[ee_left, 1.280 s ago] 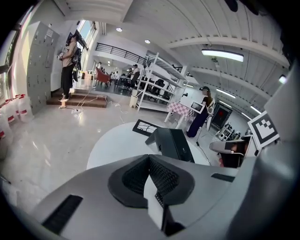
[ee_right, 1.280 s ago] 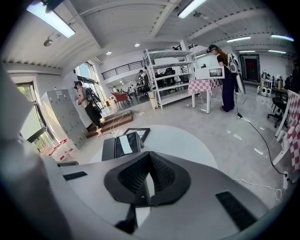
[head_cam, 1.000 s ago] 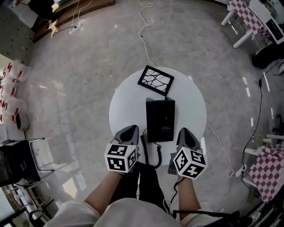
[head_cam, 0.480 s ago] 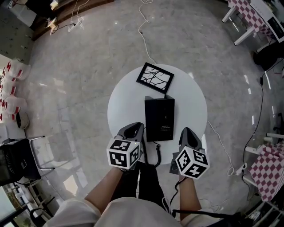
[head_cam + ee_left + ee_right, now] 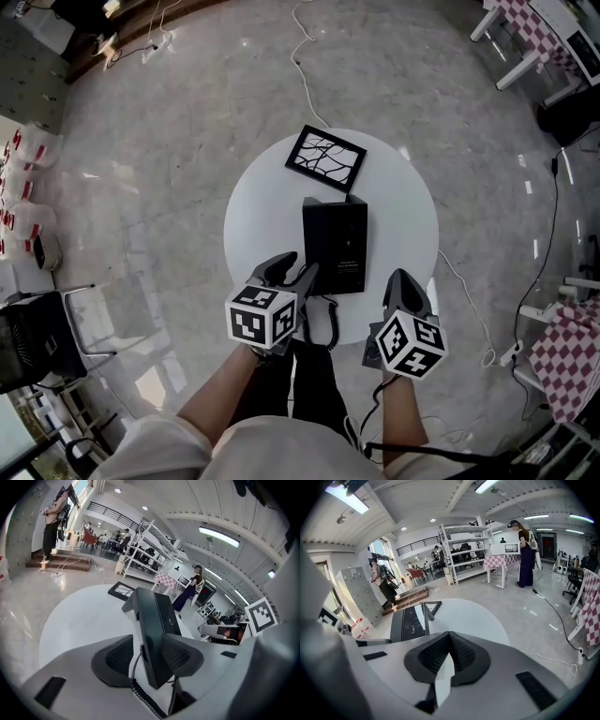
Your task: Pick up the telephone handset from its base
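Jaws of left gripper [image 5: 294, 268] opening around black telephone [image 5: 335, 239], right gripper [image 5: 403, 277] clenched empty, round white table [image 5: 262, 216], grey floor [image 5: 187, 122]

bare table [image 5: 258, 220] either side of the telephone [image 5: 335, 239]; picture frame [image 5: 325, 159] beyond, coiled cord [image 5: 330, 323] nearside

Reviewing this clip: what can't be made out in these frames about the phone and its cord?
- The telephone: the head view shows one black block, too dark to tell handset from base.
- Lower run of the coiled cord: in the head view it is lost against dark clothing past the edge of the table.
- Print on the telephone: too small to read in every view.
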